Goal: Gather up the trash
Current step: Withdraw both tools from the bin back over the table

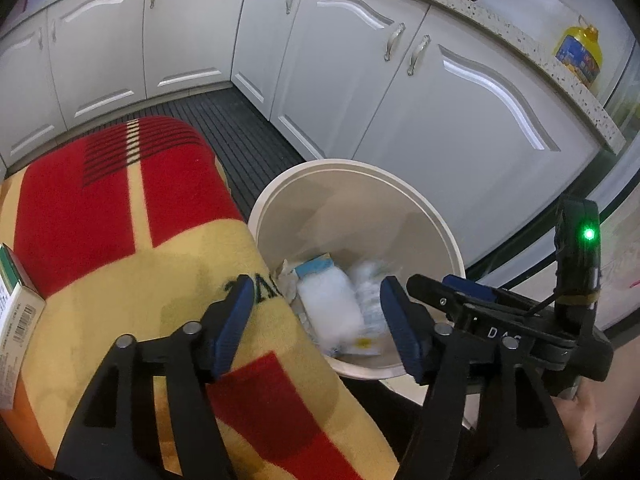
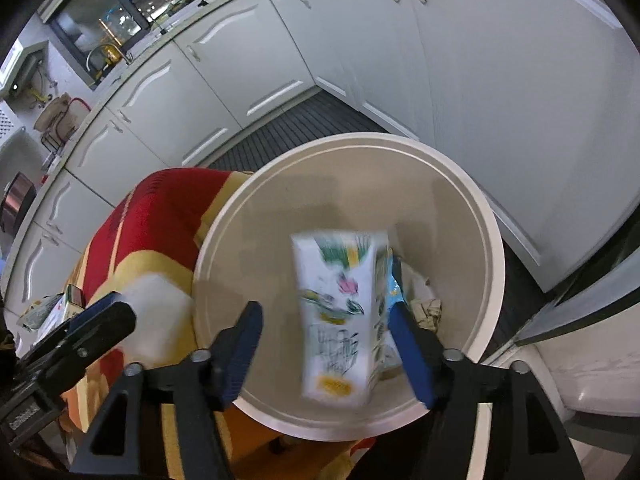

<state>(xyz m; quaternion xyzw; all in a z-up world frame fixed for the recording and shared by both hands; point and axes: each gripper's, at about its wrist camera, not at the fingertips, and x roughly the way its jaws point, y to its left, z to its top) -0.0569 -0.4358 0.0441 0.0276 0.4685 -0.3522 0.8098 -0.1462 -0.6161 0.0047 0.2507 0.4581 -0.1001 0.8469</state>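
The right gripper [image 2: 324,356] hangs over the near rim of the trash bin [image 2: 480,216] with its fingers spread wide. Between them is a white printed packet [image 2: 340,312], blurred, seemingly loose and dropping into the bin; whether it touches the right finger I cannot tell. The left gripper [image 1: 318,326] is also spread wide and empty, poised over the line where the blanket [image 1: 120,240] meets the bin.

The likely trouble is the packet catching the near rim and tipping out onto the blanket if it falls askew. The two grippers are close together, so a quick move could knock one into the other.

The packet looks like thin, soft, glossy plastic with flower prints. The bin is round, smooth, cream plastic with a rolled lip, and holds crumpled paper [image 2: 428,308] and pale wrappers [image 1: 332,308]. The blanket is fuzzy, in red and yellow blocks. At its left edge sits a small cardboard box [image 1: 16,312], still to collect. Beyond lie ribbed dark flooring and white cupboard doors.
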